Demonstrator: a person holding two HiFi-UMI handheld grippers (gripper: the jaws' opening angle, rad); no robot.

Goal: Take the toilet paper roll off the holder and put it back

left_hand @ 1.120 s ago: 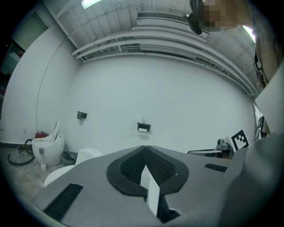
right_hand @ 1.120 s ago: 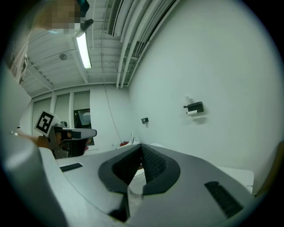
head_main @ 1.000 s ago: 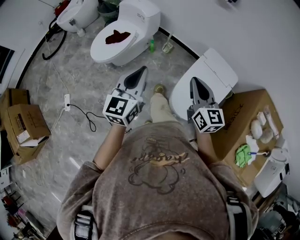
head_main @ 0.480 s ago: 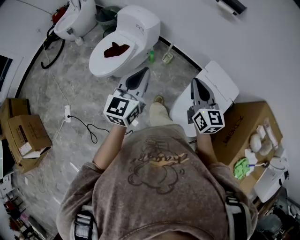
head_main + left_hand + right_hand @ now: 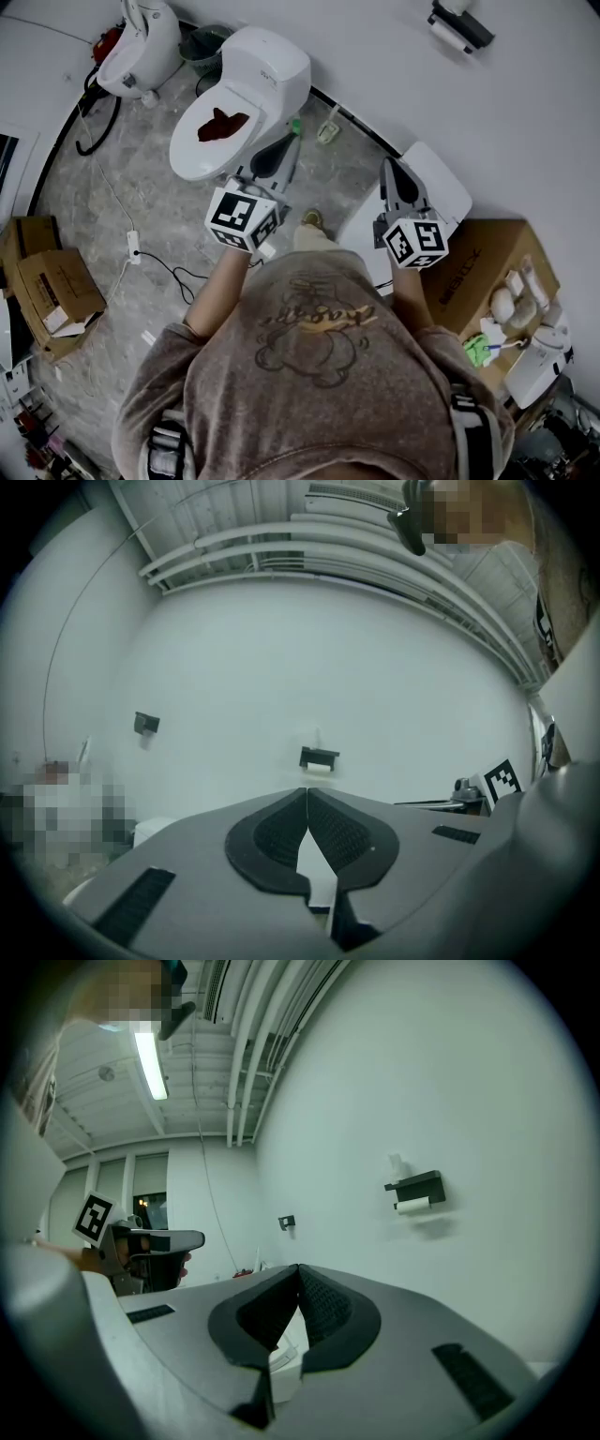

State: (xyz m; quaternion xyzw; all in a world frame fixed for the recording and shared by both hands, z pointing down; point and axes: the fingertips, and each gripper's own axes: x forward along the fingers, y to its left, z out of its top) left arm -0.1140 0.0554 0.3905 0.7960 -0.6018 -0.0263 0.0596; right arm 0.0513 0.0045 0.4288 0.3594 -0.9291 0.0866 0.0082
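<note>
Toilet roll [image 5: 412, 1206] on wall holder [image 5: 417, 1185]; box lettering [image 5: 459, 272], shirt script [image 5: 319, 316] unreadable.

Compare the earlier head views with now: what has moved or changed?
The person has walked toward the wall: the toilet paper holder with its roll has come further into the head view, and the open toilet sits lower in it. Nothing was taken or let go. The left gripper and right gripper stayed shut, empty, level in front of the body.
</note>
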